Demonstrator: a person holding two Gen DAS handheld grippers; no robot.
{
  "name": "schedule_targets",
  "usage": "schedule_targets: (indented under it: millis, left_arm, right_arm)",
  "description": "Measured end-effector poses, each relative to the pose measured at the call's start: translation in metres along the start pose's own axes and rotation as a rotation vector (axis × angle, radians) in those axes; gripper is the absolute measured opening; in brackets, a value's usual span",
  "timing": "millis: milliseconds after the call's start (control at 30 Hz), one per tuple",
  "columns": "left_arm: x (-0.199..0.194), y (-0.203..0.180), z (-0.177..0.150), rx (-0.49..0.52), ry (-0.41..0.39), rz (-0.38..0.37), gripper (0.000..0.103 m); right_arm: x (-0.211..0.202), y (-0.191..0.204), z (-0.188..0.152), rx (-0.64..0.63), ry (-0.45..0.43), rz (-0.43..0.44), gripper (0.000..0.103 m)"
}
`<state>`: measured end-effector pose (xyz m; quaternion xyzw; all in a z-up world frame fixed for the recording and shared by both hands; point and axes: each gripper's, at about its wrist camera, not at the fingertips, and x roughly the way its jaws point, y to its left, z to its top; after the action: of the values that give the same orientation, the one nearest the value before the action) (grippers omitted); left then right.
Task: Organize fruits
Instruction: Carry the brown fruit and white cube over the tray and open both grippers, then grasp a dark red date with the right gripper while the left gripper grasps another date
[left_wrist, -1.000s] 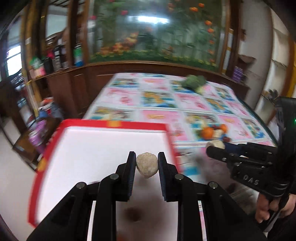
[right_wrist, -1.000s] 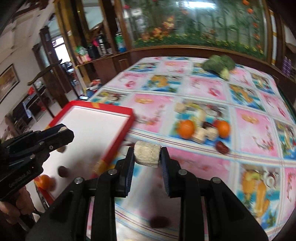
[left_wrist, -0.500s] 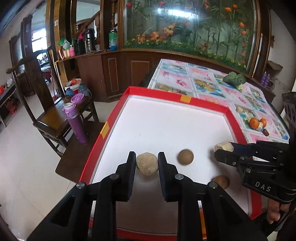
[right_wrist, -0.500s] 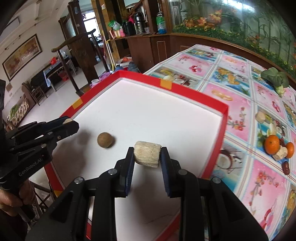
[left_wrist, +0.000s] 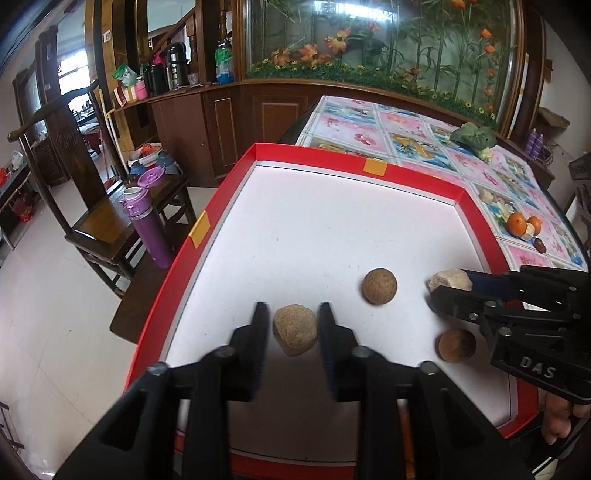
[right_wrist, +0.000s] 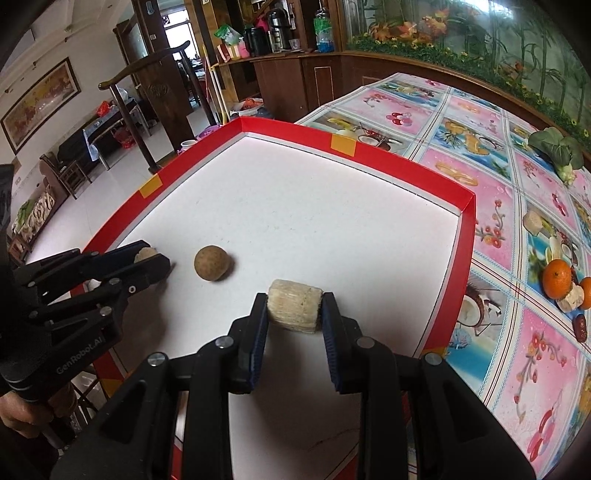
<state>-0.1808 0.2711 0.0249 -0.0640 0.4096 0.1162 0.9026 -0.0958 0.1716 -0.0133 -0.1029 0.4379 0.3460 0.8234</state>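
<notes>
Over the white floor of the red-rimmed cardboard tray (left_wrist: 236, 177), the left hand-held gripper (left_wrist: 293, 326) grips a rough tan lump of fruit (left_wrist: 295, 328); the right hand-held gripper (right_wrist: 293, 314) clamps a pale fibrous cylinder chunk (right_wrist: 294, 304). Released from height, either might roll into the round brown fruit (right_wrist: 212, 263).

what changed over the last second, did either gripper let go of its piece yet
No. Both grippers swung from above the patterned tablecloth to over the red tray, beside two brown round fruits lying there. The left gripper still clamps its tan lump, and the right gripper its pale ridged chunk. Oranges and greens stayed put.
</notes>
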Motion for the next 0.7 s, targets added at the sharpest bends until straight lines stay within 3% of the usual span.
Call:
schedule_targets:
  millis: [100, 167, 333, 500, 700]
  left_arm:
    - [-0.004, 0.000, 0.001, -0.007, -0.014, 0.015, 0.060]
    - [-0.009, -0.002, 0.003, -0.017, -0.029, 0.026, 0.064]
    - [-0.019, -0.015, 0.007, -0.003, -0.059, 0.000, 0.066]
    - [-0.034, -0.037, 0.014, 0.046, -0.107, -0.026, 0.067]
    - [-0.055, -0.073, 0.018, 0.139, -0.156, -0.109, 0.069]
  right_arm:
    - [-0.005, -0.005, 0.001, 0.011, -0.015, 0.030, 0.031]
    - [-0.013, -0.010, 0.000, 0.019, -0.045, 0.041, 0.031]
    - [-0.037, -0.028, -0.003, 0.046, -0.134, 0.043, 0.033]
    - [-0.054, -0.056, -0.010, 0.101, -0.171, 0.022, 0.036]
    - [-0.071, -0.091, -0.024, 0.157, -0.194, -0.025, 0.036]
